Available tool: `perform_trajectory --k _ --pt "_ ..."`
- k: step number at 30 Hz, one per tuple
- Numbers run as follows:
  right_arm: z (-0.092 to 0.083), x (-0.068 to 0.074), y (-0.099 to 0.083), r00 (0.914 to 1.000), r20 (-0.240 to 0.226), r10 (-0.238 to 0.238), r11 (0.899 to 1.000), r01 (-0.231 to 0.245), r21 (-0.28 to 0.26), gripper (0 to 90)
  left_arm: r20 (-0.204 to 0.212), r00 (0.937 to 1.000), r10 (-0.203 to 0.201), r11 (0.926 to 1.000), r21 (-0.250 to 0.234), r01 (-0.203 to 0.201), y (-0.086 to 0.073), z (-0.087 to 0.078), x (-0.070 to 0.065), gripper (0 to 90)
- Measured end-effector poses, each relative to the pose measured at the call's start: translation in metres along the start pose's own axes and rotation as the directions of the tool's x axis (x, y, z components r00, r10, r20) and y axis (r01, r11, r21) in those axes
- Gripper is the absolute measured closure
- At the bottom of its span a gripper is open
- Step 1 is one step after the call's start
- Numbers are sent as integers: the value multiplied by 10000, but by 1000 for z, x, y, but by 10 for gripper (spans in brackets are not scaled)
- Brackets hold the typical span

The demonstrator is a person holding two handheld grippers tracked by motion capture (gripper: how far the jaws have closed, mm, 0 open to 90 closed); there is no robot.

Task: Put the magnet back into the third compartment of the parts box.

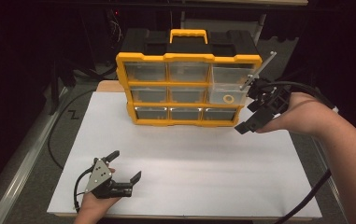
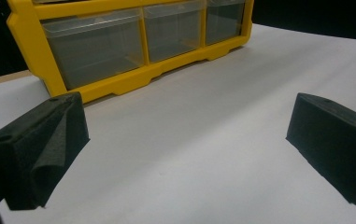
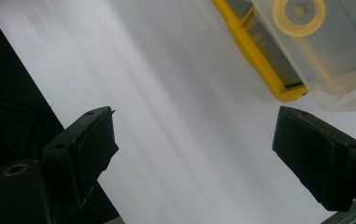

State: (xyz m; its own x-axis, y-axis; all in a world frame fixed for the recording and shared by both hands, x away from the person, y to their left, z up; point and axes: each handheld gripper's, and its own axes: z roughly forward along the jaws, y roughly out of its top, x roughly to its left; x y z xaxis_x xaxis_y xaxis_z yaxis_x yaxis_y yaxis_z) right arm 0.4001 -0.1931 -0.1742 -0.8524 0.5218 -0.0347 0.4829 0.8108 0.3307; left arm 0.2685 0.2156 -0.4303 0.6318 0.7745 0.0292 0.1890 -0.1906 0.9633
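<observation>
Dark room, white table top (image 1: 189,163) on a grey floor, black cables trailing at the left edge.

Yellow-and-black plastic organiser cabinet (image 1: 188,88) with nine clear drawers stands upright at the far middle of the white surface, yellow carry handle (image 1: 188,35) on top. Clear plastic drawer (image 1: 229,86) in the right column is pulled out towards the person, sticking out past the yellow frame. A yellow ring-shaped part (image 1: 228,99) lies flat on that drawer's floor near the front; in the right gripper view the same ring (image 3: 299,14) is seen through the clear wall.

Right gripper (image 1: 255,109) is just right of the pulled-out drawer, beside the cabinet's right edge, tilted down towards the table. Jaws spread wide, nothing between them, only bare white surface past them in its own view (image 3: 194,154). Whether a jaw touches the drawer wall: can't tell.

Left gripper (image 1: 124,165) sits low over the near-left part of the table, well apart from the cabinet, grey three-cornered plate on top. Jaws spread wide, nothing between them (image 2: 185,149). It looks along the table at the cabinet's bottom row of drawers (image 2: 143,42), all pushed in.
</observation>
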Motion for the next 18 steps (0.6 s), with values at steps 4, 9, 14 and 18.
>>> perform_trajectory --k 4,9,14,18 --pt "10 2 -3 10000 30 -5 10000 4 95 94 -5 10000 -7 10000 0 7 0 0 0 1" --pt "27 2 -9 9999 82 81 9998 -82 204 35 -22 10000 -28 10000 7 28 0 0 1 1" --pt "43 3 -15 9996 284 76 9997 -83 241 9 -77 9999 -127 9999 -33 127 0 2 3 1" --pt "56 4 -18 9998 219 -33 9994 26 336 9 -85 9999 -150 9999 -8 150 0 2 3 1"
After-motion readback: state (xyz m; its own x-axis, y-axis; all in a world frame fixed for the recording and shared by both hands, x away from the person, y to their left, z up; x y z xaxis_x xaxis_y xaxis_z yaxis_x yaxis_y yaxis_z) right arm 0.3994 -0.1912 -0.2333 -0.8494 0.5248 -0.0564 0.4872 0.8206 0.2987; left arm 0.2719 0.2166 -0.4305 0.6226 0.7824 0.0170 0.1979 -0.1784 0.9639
